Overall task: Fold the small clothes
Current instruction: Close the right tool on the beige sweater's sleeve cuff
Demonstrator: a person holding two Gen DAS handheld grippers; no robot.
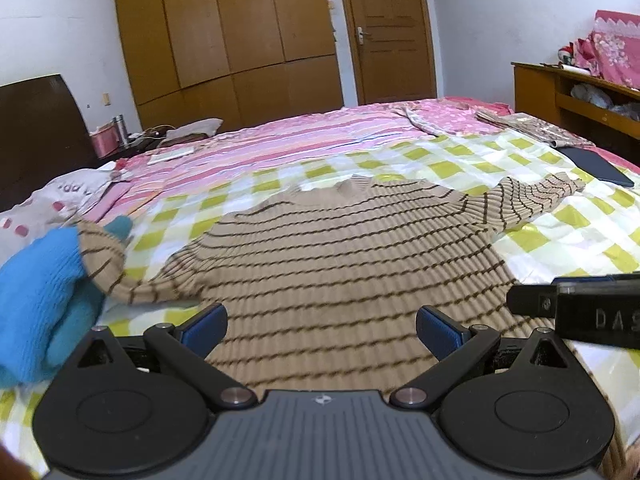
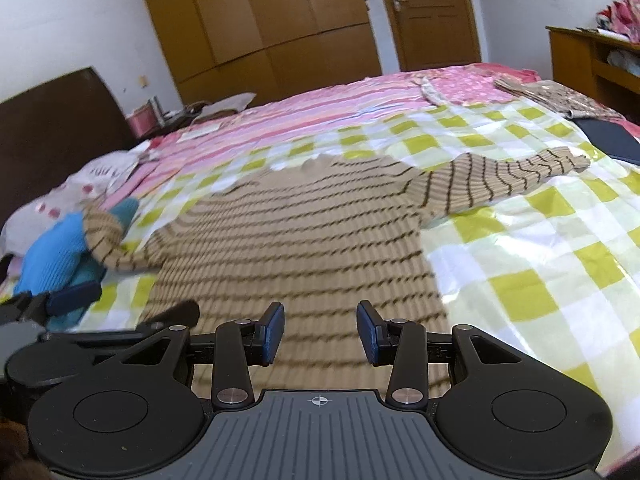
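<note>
A tan sweater with thin dark stripes (image 1: 340, 248) lies flat on the bed, neck away from me, sleeves spread left and right; it also shows in the right wrist view (image 2: 304, 232). Its left sleeve end (image 1: 102, 256) rests on a blue knit garment (image 1: 40, 296). My left gripper (image 1: 322, 326) is open and empty, low over the sweater's lower part. My right gripper (image 2: 320, 332) is open and empty over the sweater's hem, to the right of the left gripper; it shows at the right edge of the left wrist view (image 1: 580, 308).
A yellow-and-white checked sheet (image 2: 520, 240) covers the near bed, a pink striped cover (image 1: 280, 140) lies behind. A dark flat item (image 1: 596, 166) and folded fabric (image 1: 528, 128) lie at far right. A pillow (image 1: 52, 196) sits left. A wooden shelf (image 1: 568, 96) stands right.
</note>
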